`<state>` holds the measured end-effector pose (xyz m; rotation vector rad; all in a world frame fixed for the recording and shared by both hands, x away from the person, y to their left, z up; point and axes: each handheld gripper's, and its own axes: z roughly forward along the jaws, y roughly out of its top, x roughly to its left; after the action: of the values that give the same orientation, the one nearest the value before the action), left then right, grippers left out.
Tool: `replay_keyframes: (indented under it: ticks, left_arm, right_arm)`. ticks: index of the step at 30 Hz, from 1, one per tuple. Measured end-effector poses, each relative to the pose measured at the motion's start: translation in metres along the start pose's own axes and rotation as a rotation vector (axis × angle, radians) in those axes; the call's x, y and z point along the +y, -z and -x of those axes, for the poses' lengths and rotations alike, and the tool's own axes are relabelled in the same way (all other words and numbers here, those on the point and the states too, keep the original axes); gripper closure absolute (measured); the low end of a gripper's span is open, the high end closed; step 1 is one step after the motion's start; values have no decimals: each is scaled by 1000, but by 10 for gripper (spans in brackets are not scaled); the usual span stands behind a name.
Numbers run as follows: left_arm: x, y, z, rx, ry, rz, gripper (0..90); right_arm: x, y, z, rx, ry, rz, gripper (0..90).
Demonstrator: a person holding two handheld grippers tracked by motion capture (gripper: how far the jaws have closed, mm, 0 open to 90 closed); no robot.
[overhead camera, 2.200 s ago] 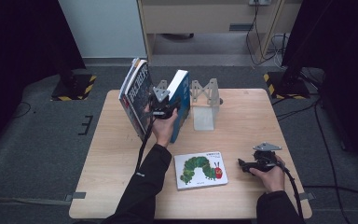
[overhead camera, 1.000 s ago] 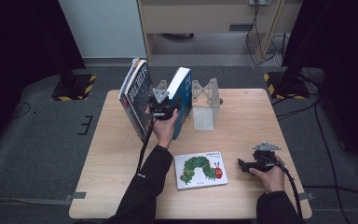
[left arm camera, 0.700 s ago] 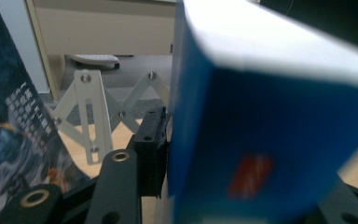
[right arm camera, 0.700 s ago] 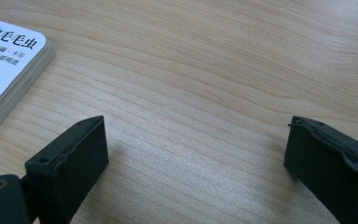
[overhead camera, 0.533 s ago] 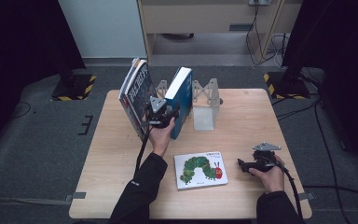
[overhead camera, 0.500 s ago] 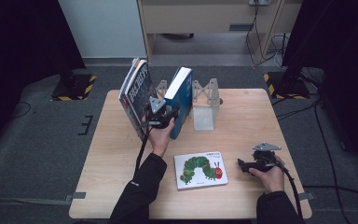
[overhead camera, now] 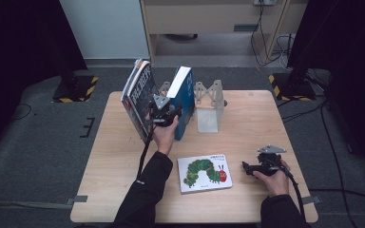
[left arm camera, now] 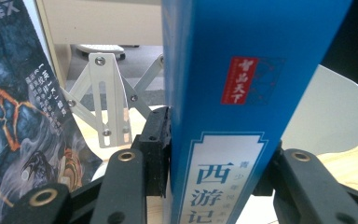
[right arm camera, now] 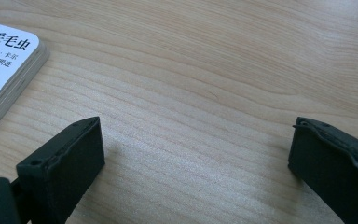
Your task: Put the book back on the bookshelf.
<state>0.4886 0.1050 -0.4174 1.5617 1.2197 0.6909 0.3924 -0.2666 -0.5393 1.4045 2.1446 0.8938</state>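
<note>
In the high view my left gripper [overhead camera: 166, 114] is shut on the spine of a thick blue book [overhead camera: 185, 100], which stands upright at the back of the table. In the left gripper view the jaws press both sides of the blue book [left arm camera: 242, 93] around my left gripper [left arm camera: 214, 161]. A dark-covered book [overhead camera: 138, 97] leans just to its left, seen close as the dark book [left arm camera: 14, 93]. A picture book with a green caterpillar [overhead camera: 204, 172] lies flat near the front. My right gripper [overhead camera: 248, 169] rests on the table to its right, open and holding nothing [right arm camera: 196, 154].
A white metal bookend rack [overhead camera: 209, 105] stands right of the blue book; its bracket [left arm camera: 105, 98] and rounded plate [left arm camera: 340, 112] show behind the book. The caterpillar book's corner [right arm camera: 4, 60] lies left of my right jaws. Bare wooden table [overhead camera: 252, 123] stretches along the right side.
The left hand and the blue book have shifted only very slightly. The right hand has stayed still.
</note>
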Motion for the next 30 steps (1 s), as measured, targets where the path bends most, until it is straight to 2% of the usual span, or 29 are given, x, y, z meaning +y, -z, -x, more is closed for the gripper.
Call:
replay_keyframes:
  ticks: [16,23,30]
  left_arm:
    - [7,-11,17,-12,-7,-27,572]
    - [5,-13,26,-37,-21,-29,568]
    - [3,-12,31,-38,-32,-31,563]
  right_arm:
    - [0,0,0,0,2,0,35]
    - [0,0,0,0,2,0,36]
    - [0,0,0,0,2,0,35]
